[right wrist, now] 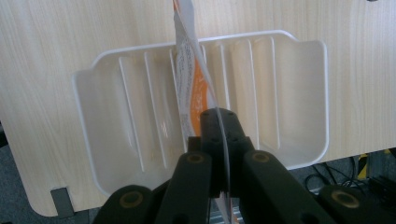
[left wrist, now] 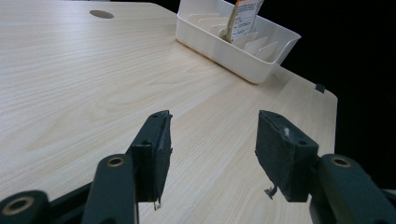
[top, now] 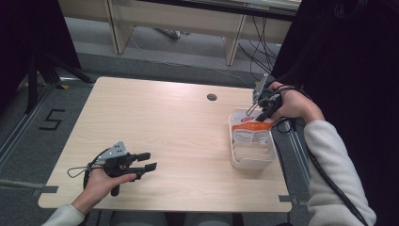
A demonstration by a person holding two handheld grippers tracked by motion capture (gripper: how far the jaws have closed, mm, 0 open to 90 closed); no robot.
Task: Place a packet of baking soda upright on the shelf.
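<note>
Right hand-held gripper (right wrist: 219, 140) pinches a flat, glossy orange-and-white packet (top: 251, 129), upright in the ribbed white plastic tray (top: 249, 162) at three o'clock on the wood-grain table (top: 164, 122). Left hand-held gripper (top: 143, 161) gapes wide, holding nothing.

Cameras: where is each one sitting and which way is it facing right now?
High view: above the person's side, looking forward and down on the table; both forearms, left gripper, right gripper.
Left gripper view: low over the tabletop, facing the white rack; its open jaws.
Right gripper view: above, looking down into the rack; jaws shut on the orange packet.
All share rack and packet.
</note>
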